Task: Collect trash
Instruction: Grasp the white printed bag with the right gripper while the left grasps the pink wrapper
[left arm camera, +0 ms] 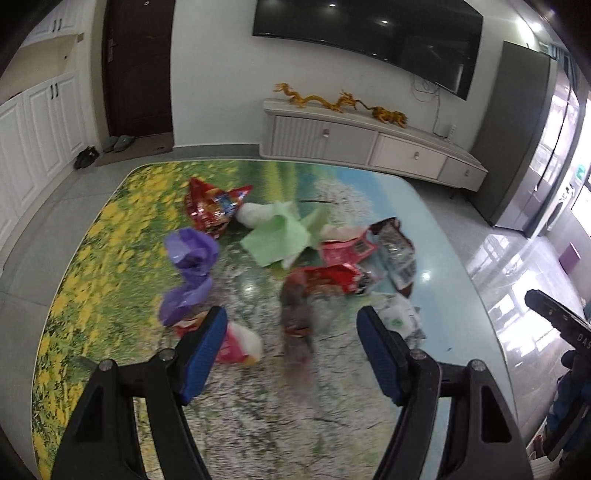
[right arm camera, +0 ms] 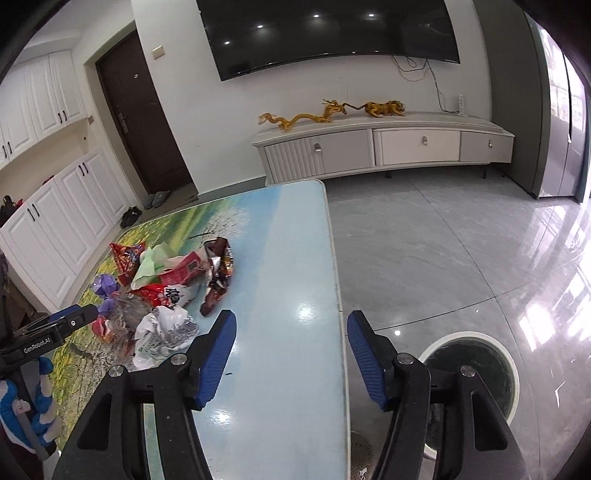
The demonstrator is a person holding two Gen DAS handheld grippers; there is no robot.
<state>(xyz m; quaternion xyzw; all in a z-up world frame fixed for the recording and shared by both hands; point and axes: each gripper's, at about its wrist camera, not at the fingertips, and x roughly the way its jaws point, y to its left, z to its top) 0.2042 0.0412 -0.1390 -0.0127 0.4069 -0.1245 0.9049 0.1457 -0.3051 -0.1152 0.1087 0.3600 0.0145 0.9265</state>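
- Left gripper (left arm camera: 291,332): jaws wide apart, nothing between them, held over the near part of the table (left arm camera: 110,229) and pointed at the trash pile (left arm camera: 295,251). Blue pads (left arm camera: 205,354) clear of every wrapper.
- Left view is motion-blurred around a dark red-brown wrapper (left arm camera: 295,314) that sits in the gap between the fingers; can't tell if it touches either one.
- Right gripper (right arm camera: 291,354): jaws also wide apart and empty, straddling the table's right edge (right arm camera: 338,295), one finger over the tabletop, the other over the floor (right arm camera: 443,240).
- In the right view the left gripper's body (right arm camera: 55,328) shows at the left of the table, gripped by a hand in a blue and white glove (right arm camera: 26,410).
- Trash pile lies mid-table, left of the table's pale blue strip: red snack bag (left arm camera: 212,206) at the far side, green paper (left arm camera: 280,236) in the middle, purple plastic bag (left arm camera: 192,273) on the left, red carton (left arm camera: 347,251) and dark wrapper (left arm camera: 397,254) on the right, white crumpled bag (right arm camera: 166,332) nearest.
- Pink and white packet (left arm camera: 236,343) just beside the left gripper's left finger.
- Table has a glossy printed landscape top, yellow flowers to the left.
- Round white-rimmed bin (right arm camera: 476,373) on the floor right of the table, below the right gripper.
- Beyond the table: low white TV cabinet (right arm camera: 369,147) with gold dragon (right arm camera: 299,118) and tiger (right arm camera: 384,108) figures, wall TV (right arm camera: 325,33), dark door (right arm camera: 140,122), white cupboards (right arm camera: 62,218).
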